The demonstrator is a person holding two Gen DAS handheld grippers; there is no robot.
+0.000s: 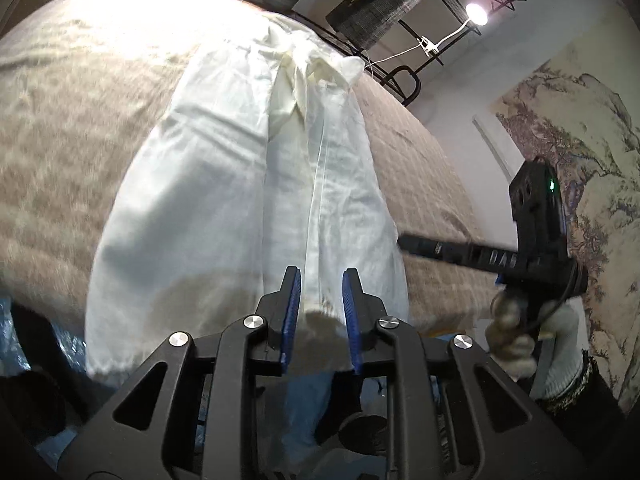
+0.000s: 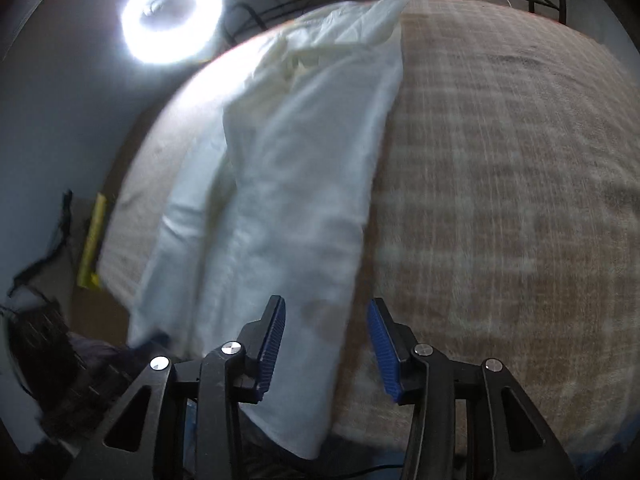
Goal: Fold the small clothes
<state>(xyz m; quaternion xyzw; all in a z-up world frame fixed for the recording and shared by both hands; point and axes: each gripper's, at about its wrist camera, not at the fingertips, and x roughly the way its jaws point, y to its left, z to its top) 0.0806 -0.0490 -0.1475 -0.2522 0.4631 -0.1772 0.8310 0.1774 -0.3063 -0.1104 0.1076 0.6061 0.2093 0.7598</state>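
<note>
Item: long white cotton garment [image 1: 248, 184], folded lengthwise into a narrow strip, lying on a bed with a beige checked textured cover [image 1: 68, 128]; it runs from the near edge, where its hem hangs slightly over, to the far edge, where the collar end is bunched

Left gripper [image 1: 320, 300], black with blue pads: jaws slightly parted, above the near hem of the garment, nothing clamped

Right gripper [image 2: 326, 332], same make: jaws about half open, empty, over the garment's right border near the near edge; held by a white-gloved hand [image 1: 516, 344]

Background: lit ring lamp [image 2: 172, 20]; landscape wall hanging [image 1: 580, 152]
</note>
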